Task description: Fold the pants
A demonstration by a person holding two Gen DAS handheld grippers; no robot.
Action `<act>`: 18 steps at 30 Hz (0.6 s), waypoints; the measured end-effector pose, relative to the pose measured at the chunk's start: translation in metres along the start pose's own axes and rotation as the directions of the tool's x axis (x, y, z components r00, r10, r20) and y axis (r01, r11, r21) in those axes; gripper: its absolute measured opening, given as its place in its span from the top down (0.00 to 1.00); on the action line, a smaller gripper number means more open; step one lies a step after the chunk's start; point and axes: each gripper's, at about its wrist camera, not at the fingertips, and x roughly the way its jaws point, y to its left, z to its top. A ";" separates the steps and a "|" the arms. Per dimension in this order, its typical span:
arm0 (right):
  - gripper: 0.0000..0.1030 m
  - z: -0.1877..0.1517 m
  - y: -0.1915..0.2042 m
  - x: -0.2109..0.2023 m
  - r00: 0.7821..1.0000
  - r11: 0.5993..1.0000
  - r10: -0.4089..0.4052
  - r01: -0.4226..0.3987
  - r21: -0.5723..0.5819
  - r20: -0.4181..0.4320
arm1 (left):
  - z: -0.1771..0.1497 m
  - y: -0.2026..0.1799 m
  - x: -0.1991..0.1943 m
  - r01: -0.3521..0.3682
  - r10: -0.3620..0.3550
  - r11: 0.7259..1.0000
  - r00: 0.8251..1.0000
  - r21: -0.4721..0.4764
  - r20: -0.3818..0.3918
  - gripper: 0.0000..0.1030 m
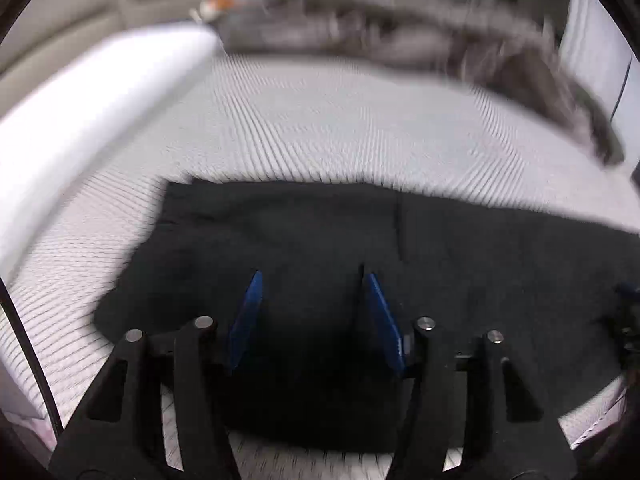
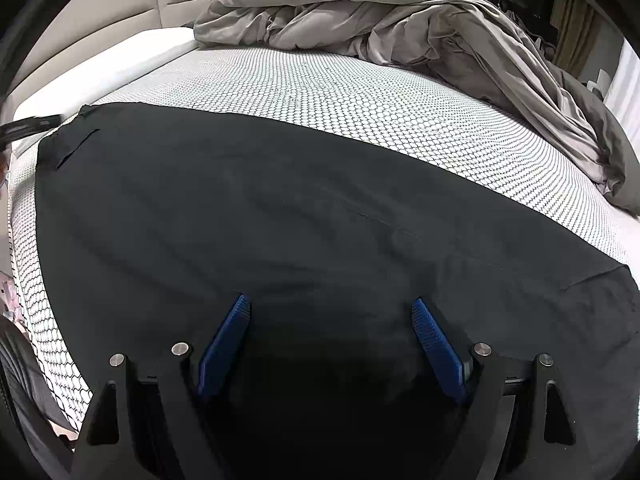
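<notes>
No brand, label or writing can be read on anything in either view.

The black pants [image 2: 280,208] lie spread flat on the mattress [image 2: 320,92], covering its near part. In the right wrist view their far edge runs slantwise from near the mattress's left edge down toward its right side. A slit pocket shows at the pants' far left corner.

Beyond that edge a broad band of bare patterned mattress lies open, up to the crumpled grey duvet [image 2: 400,16] heaped along the far side and down the right edge. A white strip borders the mattress on the left, below the beige headboard [image 2: 120,4].

The right gripper [image 2: 332,308] hangs over the pants near their near edge, its blue pads [image 2: 436,340] spread wide with only flat cloth below them; it holds nothing.

The left gripper [image 1: 312,284], in a blurred view, is about half open over the pants near their left end. Whether its pads [image 1: 248,312] pinch any cloth I cannot tell.
</notes>
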 end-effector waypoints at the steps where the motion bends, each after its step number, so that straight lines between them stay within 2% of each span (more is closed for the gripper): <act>1: 0.18 -0.001 -0.001 0.000 1.000 1.000 0.004 -0.004 0.001 0.002 | -0.001 0.002 0.017 -0.044 0.044 0.999 0.998 -0.001 -0.033 0.53; 3: 0.18 -0.002 -0.002 -0.001 1.000 1.000 0.009 -0.009 0.001 0.002 | -0.005 0.011 0.016 -0.012 0.012 0.999 1.000 -0.034 0.001 0.54; 4: 0.18 -0.003 -0.003 -0.002 1.000 1.000 0.010 -0.010 0.002 0.004 | -0.005 0.019 0.012 -0.029 0.030 0.998 0.999 -0.056 0.014 0.54; 5: 0.18 -0.004 -0.003 -0.003 1.000 1.000 0.009 -0.009 0.002 0.003 | -0.004 0.029 0.010 -0.116 0.119 0.990 0.992 -0.080 0.030 0.54; 6: 0.17 -0.005 -0.003 -0.003 1.000 1.000 0.006 -0.006 0.002 0.004 | -0.001 0.037 0.011 -0.164 0.167 0.982 0.985 -0.089 0.032 0.63; 7: 0.17 -0.006 -0.002 -0.003 1.000 1.000 0.003 -0.003 -0.001 0.005 | 0.000 0.044 0.011 -0.165 0.169 0.979 0.985 -0.119 0.025 0.72; 10: 0.17 -0.007 0.000 -0.004 1.000 1.000 -0.008 0.008 -0.010 0.011 | 0.005 0.043 0.004 -0.146 0.156 0.973 0.987 -0.178 0.042 0.72; 11: 0.17 -0.008 0.001 -0.005 1.000 1.000 -0.007 0.007 -0.008 0.010 | 0.008 0.030 -0.002 -0.119 0.130 0.981 0.989 -0.154 0.068 0.72; 13: 0.17 -0.008 0.000 -0.005 1.000 1.000 -0.003 0.003 -0.002 0.007 | 0.008 0.007 -0.012 -0.026 0.034 0.996 0.994 -0.080 0.101 0.69; 15: 0.17 -0.006 -0.001 -0.003 1.000 1.000 -0.007 0.007 -0.002 0.004 | 0.014 -0.015 -0.008 0.023 -0.023 1.000 0.996 -0.002 0.085 0.64; 16: 0.17 -0.006 0.000 -0.003 1.000 1.000 -0.009 0.009 -0.003 0.005 | 0.017 -0.026 0.003 -0.003 0.001 1.000 0.998 0.026 0.058 0.64; 17: 0.17 -0.006 0.000 -0.002 1.000 1.000 -0.010 0.010 -0.003 0.004 | 0.017 -0.033 0.014 -0.062 0.061 0.998 0.998 0.033 0.027 0.64; 18: 0.17 -0.005 -0.001 -0.001 1.000 1.000 -0.009 0.009 -0.003 0.004 | 0.019 -0.031 0.029 -0.199 0.199 0.980 0.980 0.025 -0.002 0.61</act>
